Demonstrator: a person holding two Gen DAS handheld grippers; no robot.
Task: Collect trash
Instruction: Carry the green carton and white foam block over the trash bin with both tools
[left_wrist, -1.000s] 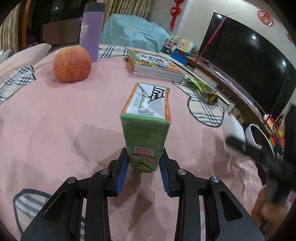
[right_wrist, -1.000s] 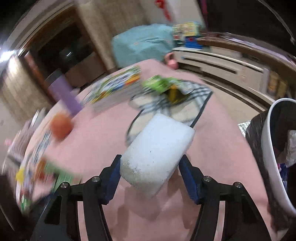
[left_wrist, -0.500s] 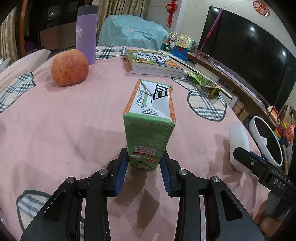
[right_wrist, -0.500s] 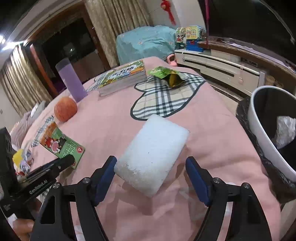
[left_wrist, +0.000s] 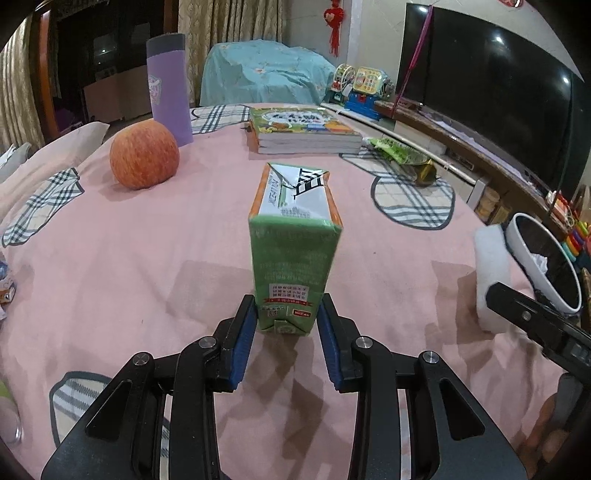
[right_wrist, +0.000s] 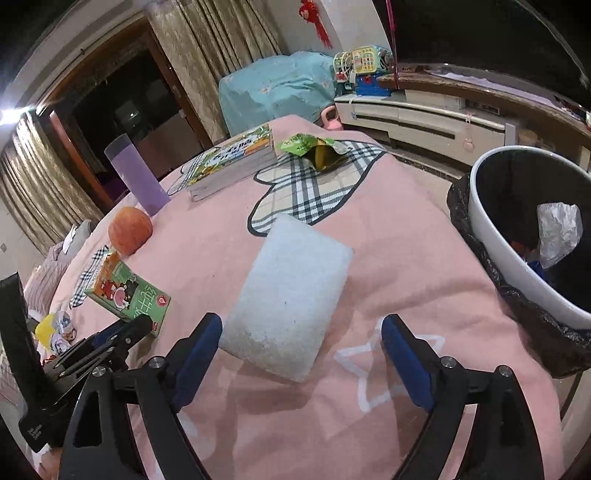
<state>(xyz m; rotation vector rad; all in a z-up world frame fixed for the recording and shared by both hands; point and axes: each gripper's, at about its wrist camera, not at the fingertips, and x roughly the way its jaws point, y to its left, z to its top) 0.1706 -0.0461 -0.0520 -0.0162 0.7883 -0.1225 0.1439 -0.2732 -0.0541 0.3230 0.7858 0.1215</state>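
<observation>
My left gripper (left_wrist: 286, 306) is shut on the lower end of a green drink carton (left_wrist: 293, 251), which points away from me over the pink tablecloth; the carton (right_wrist: 129, 295) also shows in the right wrist view. A white foam block (right_wrist: 295, 295) lies flat on the cloth between the fingers of my right gripper (right_wrist: 301, 325). Its jaws are opening and neither pad presses the block. A white bin (right_wrist: 491, 236) with a black liner stands off the table's right edge, with crumpled trash inside. A green snack wrapper (right_wrist: 310, 146) lies on the plaid patch.
An apple (left_wrist: 144, 155), a purple bottle (left_wrist: 168, 85) and a stack of books (left_wrist: 303, 129) stand at the far side of the table. A low TV cabinet (right_wrist: 424, 114) runs behind the bin. Small wrappers (right_wrist: 55, 328) lie at the left edge.
The right jaws have spread off the foam block, which was gripped and tilted and now rests flat on the cloth. The left gripper still holds the carton.
</observation>
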